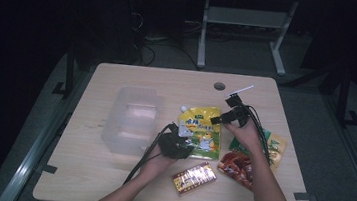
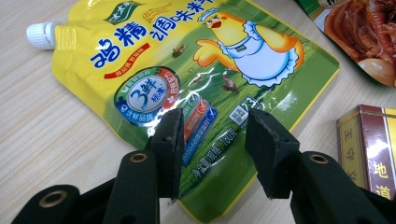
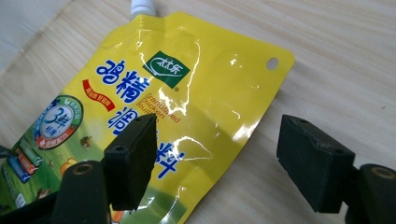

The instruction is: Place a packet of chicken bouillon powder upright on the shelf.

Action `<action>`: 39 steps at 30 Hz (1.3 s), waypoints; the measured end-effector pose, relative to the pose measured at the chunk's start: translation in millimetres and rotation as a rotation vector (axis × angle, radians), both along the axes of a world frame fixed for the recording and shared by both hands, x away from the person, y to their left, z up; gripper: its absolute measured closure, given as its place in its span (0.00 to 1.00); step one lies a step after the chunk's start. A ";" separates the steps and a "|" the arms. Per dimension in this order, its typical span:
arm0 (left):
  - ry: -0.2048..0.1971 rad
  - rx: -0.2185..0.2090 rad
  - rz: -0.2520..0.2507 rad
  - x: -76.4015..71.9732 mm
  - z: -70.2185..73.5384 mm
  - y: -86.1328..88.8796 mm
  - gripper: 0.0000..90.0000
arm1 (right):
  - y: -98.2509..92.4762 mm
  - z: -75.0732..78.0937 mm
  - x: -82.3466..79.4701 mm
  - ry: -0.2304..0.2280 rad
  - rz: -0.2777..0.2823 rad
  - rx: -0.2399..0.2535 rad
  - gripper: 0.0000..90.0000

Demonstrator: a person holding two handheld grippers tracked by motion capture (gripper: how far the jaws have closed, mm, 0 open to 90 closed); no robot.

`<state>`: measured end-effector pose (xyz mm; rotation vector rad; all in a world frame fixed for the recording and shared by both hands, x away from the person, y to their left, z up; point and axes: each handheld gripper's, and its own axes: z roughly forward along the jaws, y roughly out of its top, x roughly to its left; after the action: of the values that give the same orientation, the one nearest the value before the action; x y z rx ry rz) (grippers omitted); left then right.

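Left gripper (image 2: pixel 212 154) first: its jaws are part-open and set down over the lower edge of the yellow pouch (image 2: pixel 187 88), one pad on each side of the printed green band, a clear gap between them. From the left gripper view I can't tell whether the pads actually press the film, so no firm hold to call here.

Over to the right gripper (image 3: pixel 217 163): jaws spread wide, hovering just above the top of the same pouch. One pad sits over the blue lettering, the other is out over bare wood past the pouch's corner with the punched hole. Nothing between them, nothing gripped.

The pouch itself lies flat near the middle of the bench (image 1: pixel 108 173), its white screw cap (image 2: pixel 41 35) at one top corner. In the high view the left gripper (image 1: pixel 176 144) is at its near edge and the right gripper (image 1: pixel 226 116) at its far right corner.

Moving outward: a red and gold box (image 1: pixel 194 177) lies just in front of the pouch, a snack packet (image 1: pixel 248 160) with a green top lies to the right under the right forearm, and a clear plastic container (image 1: pixel 131 120) stands to the left.
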<state>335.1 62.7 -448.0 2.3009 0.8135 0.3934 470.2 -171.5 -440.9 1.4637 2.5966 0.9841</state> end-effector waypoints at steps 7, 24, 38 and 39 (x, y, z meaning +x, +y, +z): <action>0.001 -0.001 0.000 0.4 -0.5 0.2 0.63 | 0.7 -10.6 5.3 0.035 -0.014 0.026 0.36; -0.002 0.007 -0.006 0.7 -1.2 0.2 0.63 | -1.7 -19.8 9.8 0.097 -0.007 0.142 0.52; -0.008 0.000 -0.005 0.6 -1.9 -0.8 0.63 | -2.1 -18.7 8.4 0.106 0.021 0.144 0.87; -0.008 0.000 -0.005 0.6 -1.9 -0.8 0.63 | -2.1 -19.0 8.5 0.111 0.021 0.147 0.88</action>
<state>335.8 61.9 -449.8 2.2999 0.8031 0.4001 478.7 -173.6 -459.9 1.5692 2.6731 1.1503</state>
